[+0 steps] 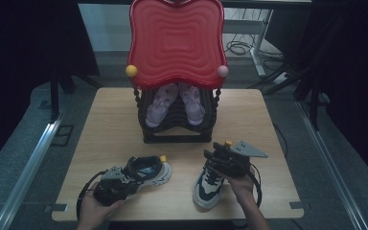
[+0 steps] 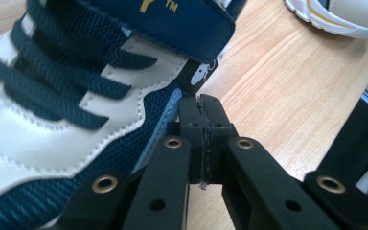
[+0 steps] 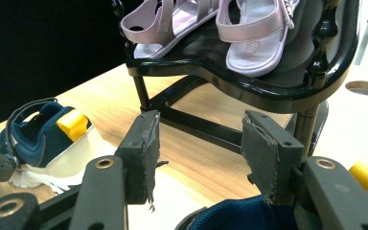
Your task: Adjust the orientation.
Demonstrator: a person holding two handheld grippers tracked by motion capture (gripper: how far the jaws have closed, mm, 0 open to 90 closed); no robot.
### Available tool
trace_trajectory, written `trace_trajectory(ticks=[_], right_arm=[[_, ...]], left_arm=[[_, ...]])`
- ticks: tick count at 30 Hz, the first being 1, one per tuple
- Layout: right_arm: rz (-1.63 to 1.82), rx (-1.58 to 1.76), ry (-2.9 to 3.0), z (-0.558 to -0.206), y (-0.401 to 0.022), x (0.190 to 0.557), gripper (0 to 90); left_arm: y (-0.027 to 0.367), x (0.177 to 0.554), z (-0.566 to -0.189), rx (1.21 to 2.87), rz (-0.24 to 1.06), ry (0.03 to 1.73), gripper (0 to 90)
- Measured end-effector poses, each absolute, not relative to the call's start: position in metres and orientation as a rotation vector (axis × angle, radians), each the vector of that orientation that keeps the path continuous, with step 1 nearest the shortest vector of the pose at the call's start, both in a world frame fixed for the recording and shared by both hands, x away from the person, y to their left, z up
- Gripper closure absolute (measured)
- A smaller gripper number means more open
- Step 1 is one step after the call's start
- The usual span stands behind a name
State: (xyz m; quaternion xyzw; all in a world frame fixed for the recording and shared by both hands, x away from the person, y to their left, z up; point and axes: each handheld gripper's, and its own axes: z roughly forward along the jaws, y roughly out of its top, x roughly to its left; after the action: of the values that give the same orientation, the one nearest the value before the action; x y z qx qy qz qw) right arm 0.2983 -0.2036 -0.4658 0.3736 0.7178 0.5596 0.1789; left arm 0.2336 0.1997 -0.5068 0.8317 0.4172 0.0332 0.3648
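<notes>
Down at the lower left of the high view, the left sneaker (image 1: 146,173) lies on the wooden desk (image 1: 110,124), long axis slanting, heel with its yellow tab toward the upper right, toe hidden under the left hand-held gripper (image 1: 117,179). At lower centre-right, the right sneaker (image 1: 206,184) runs nearly straight up the frame, pale toe toward the bottom edge, opening toward the rack.

Left gripper view now: the left hand-held gripper's jaws are clenched, pads pressed flat together, and right at their tips sits a small black tag on the navy sneaker's side (whether the tag is actually nipped between the pads, I cannot tell). Laces and white stitched panels crowd the left of that frame.

Over to the right gripper view: the right hand-held gripper (image 3: 199,143) stands wide apart, released, nothing between the pads, with the navy collar of the right sneaker just below its right jaw. Beyond the jaws, the black shoe rack (image 3: 249,86) carries a pair of pink sandals (image 3: 254,33) on its lower shelf, under the red top (image 1: 176,40) seen in the high view.
</notes>
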Motion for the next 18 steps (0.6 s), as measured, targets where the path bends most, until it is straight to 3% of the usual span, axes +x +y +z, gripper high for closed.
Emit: trace_trajectory(ticks=[18], right_arm=[[1.57,1.077,2.035,-0.467,-0.204,0.3,48.1]], left_arm=[[0.219,0.241,-0.51,2.12,0.131,1.171,89.4]])
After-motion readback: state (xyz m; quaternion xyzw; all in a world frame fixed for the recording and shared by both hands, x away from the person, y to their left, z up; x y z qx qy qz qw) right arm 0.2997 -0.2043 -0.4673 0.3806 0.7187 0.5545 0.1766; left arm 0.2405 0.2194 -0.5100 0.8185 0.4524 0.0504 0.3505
